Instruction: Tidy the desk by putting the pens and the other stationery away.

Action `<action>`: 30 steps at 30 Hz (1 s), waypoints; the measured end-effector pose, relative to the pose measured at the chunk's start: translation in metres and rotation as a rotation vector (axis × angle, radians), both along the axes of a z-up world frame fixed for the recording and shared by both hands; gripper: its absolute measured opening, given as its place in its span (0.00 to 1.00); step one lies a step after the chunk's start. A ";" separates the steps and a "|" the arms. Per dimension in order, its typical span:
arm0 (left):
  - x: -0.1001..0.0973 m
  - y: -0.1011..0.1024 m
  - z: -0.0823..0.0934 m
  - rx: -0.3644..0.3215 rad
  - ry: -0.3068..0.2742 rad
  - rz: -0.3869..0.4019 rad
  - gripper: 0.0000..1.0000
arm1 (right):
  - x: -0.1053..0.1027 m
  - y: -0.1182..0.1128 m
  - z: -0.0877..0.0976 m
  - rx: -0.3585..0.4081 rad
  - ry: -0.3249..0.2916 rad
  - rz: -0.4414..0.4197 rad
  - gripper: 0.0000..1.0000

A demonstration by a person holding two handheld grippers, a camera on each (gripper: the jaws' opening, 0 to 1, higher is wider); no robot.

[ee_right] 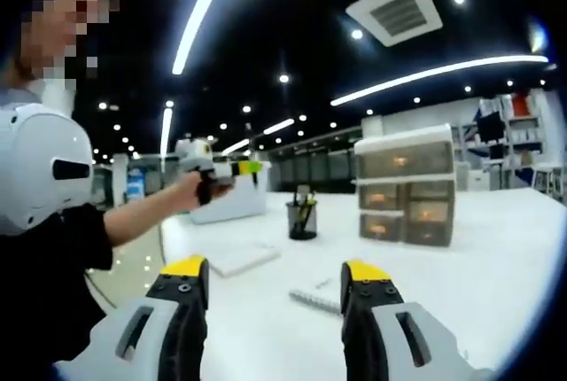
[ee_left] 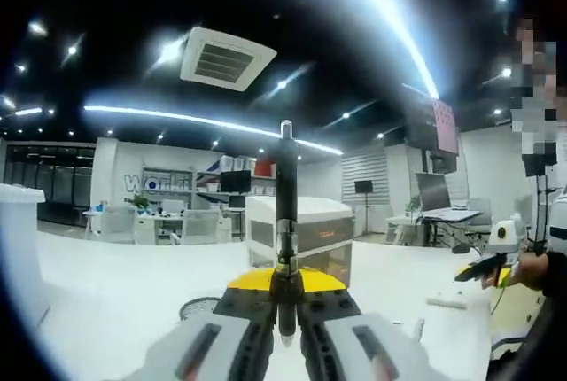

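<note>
In the left gripper view, the left gripper (ee_left: 285, 328) has its jaws clamped on a pen (ee_left: 285, 221), a slim dark one with a silvery band low on the barrel. It stands upright from the jaws toward 12 o'clock, its lower tip poking just below the grip. Behind it sits a drawer unit (ee_left: 301, 237) on the white worktop (ee_left: 115, 292); a mesh cup (ee_left: 199, 307) lies at 9 o'clock of the jaws.

In the right gripper view, the right gripper (ee_right: 275, 310) has its jaws wide apart, holding nothing. A notepad (ee_right: 241, 257) lies at 11 o'clock, a spiral notebook (ee_right: 317, 297) between the jaws, a pen cup (ee_right: 302, 218) at 12 o'clock, and the drawer unit (ee_right: 406, 188) at 1 o'clock.
</note>
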State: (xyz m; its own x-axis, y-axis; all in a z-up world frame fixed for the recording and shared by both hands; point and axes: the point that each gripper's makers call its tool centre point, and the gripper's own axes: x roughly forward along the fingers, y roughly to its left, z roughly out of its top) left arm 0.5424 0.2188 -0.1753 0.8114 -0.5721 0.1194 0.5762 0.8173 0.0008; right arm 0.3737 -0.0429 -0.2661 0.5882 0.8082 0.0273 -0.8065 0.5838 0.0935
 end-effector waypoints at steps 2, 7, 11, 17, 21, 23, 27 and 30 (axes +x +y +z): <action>0.009 0.002 -0.001 -0.007 0.001 0.010 0.09 | -0.002 -0.002 -0.002 0.009 0.011 -0.001 0.54; 0.030 0.002 0.001 0.008 -0.021 0.040 0.09 | -0.007 -0.006 -0.006 0.012 0.024 -0.010 0.54; 0.052 0.010 0.000 0.007 -0.027 0.080 0.09 | -0.009 -0.010 -0.006 0.026 0.028 -0.021 0.54; 0.074 0.015 -0.007 -0.012 -0.007 0.113 0.09 | -0.011 -0.015 -0.006 0.038 0.028 -0.040 0.53; 0.080 0.014 -0.015 0.012 -0.001 0.133 0.09 | -0.013 -0.018 -0.004 0.067 0.038 -0.045 0.53; 0.082 0.014 -0.017 0.012 0.000 0.137 0.09 | -0.013 -0.019 -0.004 0.071 0.038 -0.049 0.53; 0.089 0.019 -0.022 0.038 -0.008 0.167 0.09 | -0.014 -0.020 -0.004 0.073 0.037 -0.057 0.53; 0.092 0.022 -0.028 0.037 -0.001 0.176 0.09 | -0.015 -0.021 -0.005 0.078 0.041 -0.060 0.53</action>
State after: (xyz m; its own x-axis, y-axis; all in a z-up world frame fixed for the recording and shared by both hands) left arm 0.6345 0.2412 -0.2029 0.8994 -0.4252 0.1019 0.4240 0.9050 0.0339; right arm 0.3591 -0.0635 -0.2711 0.6377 0.7676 0.0639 -0.7647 0.6209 0.1727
